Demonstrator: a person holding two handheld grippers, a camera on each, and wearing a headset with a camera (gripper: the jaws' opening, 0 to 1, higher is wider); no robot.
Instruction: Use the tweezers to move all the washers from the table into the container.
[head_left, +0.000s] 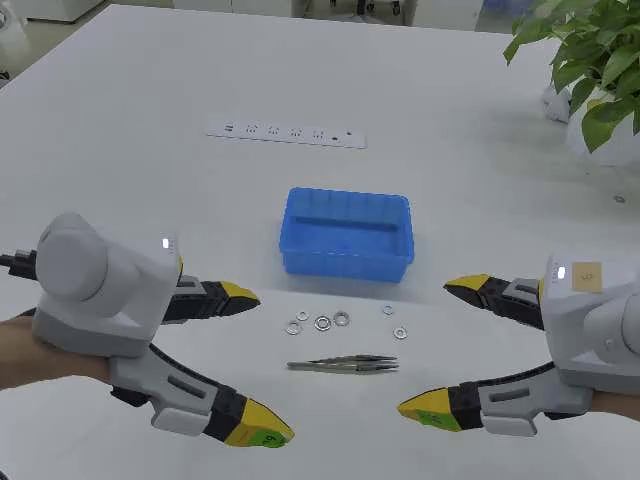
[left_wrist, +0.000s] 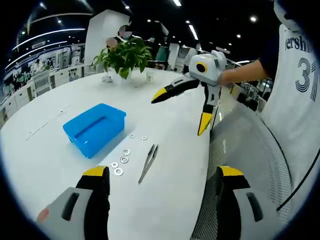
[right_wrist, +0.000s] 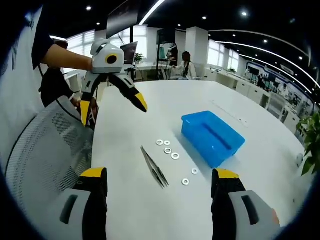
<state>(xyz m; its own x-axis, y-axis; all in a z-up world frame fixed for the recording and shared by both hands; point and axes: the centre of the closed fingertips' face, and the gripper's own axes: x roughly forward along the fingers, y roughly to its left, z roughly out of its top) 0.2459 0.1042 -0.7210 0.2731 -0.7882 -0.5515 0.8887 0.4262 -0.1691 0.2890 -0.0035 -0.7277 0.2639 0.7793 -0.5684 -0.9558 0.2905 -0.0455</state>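
Observation:
Steel tweezers (head_left: 344, 364) lie flat on the white table, tips to the right. Several silver washers (head_left: 322, 322) are scattered just beyond them, in front of the blue container (head_left: 347, 232), which looks empty. My left gripper (head_left: 257, 364) hovers open to the left of the tweezers, nothing between its yellow-tipped fingers. My right gripper (head_left: 447, 348) hovers open to their right, also holding nothing. In the left gripper view the tweezers (left_wrist: 148, 162), washers (left_wrist: 124, 160) and container (left_wrist: 95, 129) lie ahead. The right gripper view shows the tweezers (right_wrist: 154, 167), washers (right_wrist: 167, 150) and container (right_wrist: 212, 136).
A white power strip (head_left: 286, 133) lies beyond the container. A potted plant (head_left: 592, 60) stands at the table's far right. A grey mesh chair (right_wrist: 45, 150) sits by the near edge.

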